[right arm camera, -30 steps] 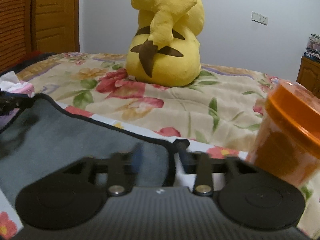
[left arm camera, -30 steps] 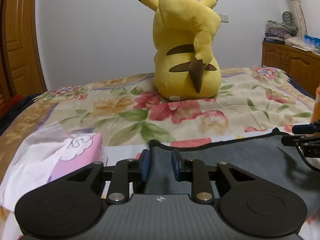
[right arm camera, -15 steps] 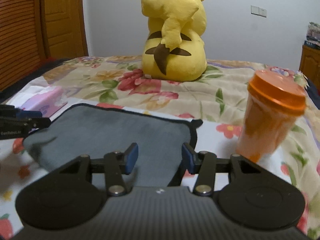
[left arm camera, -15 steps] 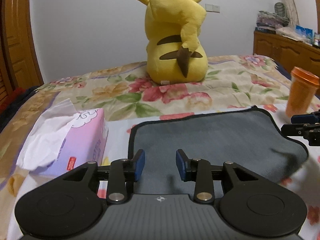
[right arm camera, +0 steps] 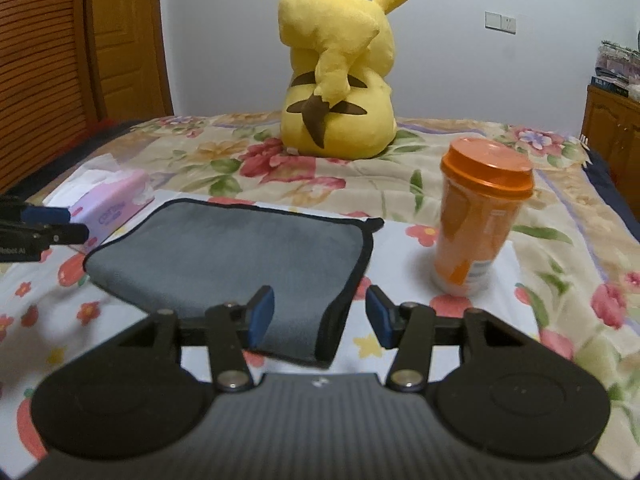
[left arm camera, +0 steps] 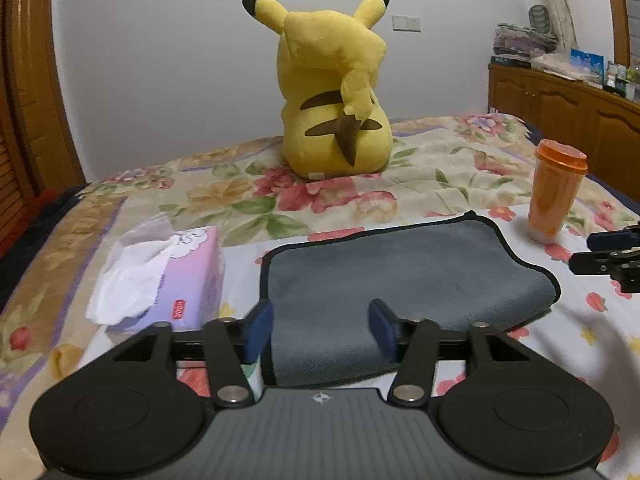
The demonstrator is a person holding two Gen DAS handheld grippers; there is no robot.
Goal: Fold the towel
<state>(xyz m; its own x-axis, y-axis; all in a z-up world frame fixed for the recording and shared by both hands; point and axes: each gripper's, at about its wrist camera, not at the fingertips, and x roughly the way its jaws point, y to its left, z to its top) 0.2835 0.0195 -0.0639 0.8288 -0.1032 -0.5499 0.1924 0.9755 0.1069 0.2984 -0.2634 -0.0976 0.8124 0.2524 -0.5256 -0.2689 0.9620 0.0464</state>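
Observation:
A grey towel with black trim (left arm camera: 404, 280) lies folded over on the floral bedspread; it also shows in the right wrist view (right arm camera: 232, 256). My left gripper (left arm camera: 320, 332) is open and empty, above the towel's near left edge. My right gripper (right arm camera: 318, 318) is open and empty, above the towel's near right corner. The right gripper's tips show at the right edge of the left wrist view (left arm camera: 608, 256), and the left gripper's tips show at the left edge of the right wrist view (right arm camera: 44, 228).
A pink tissue box (left arm camera: 172, 280) lies left of the towel. An orange lidded cup (right arm camera: 480, 216) stands right of it. A yellow Pikachu plush (left arm camera: 336, 88) sits behind. A wooden cabinet (left arm camera: 568, 116) is at the right, a wooden door (right arm camera: 120, 40) at the left.
Both grippers let go of the towel's far edge, opened wider and drew back toward the near side. The towel now lies folded flat on the bed.

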